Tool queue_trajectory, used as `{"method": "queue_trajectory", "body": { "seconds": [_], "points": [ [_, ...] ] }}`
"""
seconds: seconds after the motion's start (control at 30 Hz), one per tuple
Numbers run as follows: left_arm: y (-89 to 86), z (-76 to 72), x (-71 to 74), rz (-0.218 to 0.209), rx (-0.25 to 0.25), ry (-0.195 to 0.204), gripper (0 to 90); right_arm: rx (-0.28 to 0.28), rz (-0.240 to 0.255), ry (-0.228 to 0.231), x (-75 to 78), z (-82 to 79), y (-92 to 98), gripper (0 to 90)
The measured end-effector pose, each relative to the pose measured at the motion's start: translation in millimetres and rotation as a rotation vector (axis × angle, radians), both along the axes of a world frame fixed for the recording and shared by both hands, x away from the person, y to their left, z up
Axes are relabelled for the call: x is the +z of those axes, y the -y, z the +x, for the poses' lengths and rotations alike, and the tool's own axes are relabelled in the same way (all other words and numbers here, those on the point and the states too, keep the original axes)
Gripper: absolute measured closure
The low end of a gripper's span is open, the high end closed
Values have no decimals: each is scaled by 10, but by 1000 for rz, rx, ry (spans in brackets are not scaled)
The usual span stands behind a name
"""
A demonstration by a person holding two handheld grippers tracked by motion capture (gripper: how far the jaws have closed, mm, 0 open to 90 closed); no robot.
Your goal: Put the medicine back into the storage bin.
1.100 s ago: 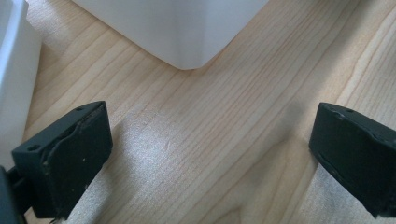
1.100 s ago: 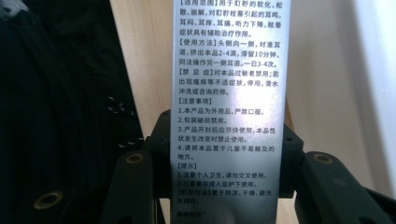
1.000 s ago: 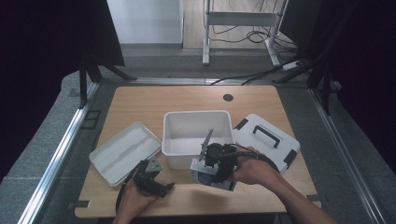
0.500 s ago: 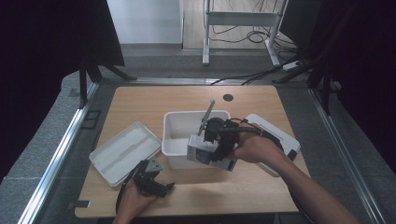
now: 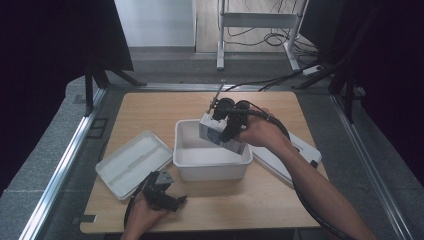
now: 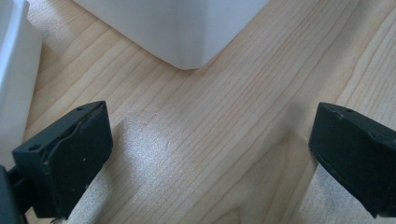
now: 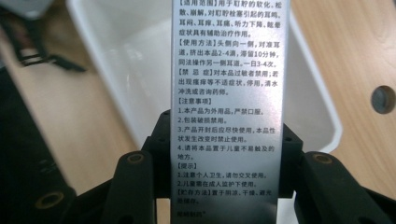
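Medicine box (image 7: pixel 226 93), silver and printed, was clamped between the right gripper (image 5: pixel 225 120) jaws above the white bin (image 5: pixel 211 172), not yet set down. Beside that bin, the left gripper (image 5: pixel 165 192) was held open and empty.

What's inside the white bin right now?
The bin looks empty: bare white floor in the high view. The right hand-held gripper holds a silver box above its far rim, hiding part of the floor there.
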State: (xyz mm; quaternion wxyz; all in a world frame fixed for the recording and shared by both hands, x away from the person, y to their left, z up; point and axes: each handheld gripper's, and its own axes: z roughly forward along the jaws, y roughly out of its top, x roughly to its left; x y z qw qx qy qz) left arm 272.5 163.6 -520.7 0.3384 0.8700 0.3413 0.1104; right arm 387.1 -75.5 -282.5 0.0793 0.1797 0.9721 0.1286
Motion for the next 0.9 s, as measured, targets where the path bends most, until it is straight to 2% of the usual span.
{"method": "queue_trajectory", "body": {
  "seconds": [0.17,0.4,0.7,0.9],
  "points": [
    [0,0,0,-1,-1,-1,0,-31,-15,5,-199,160,-61,556],
    [-1,1,1,0,-2,-2,0,-51,-23,-27,-568,295,-107,556],
    [-1,-1,0,-2,0,-2,0,-67,-34,-77,-1011,369,-88,556],
    [-1,-1,0,0,0,-1,0,-75,-49,-101,-1209,373,-101,555]
  ]
}}
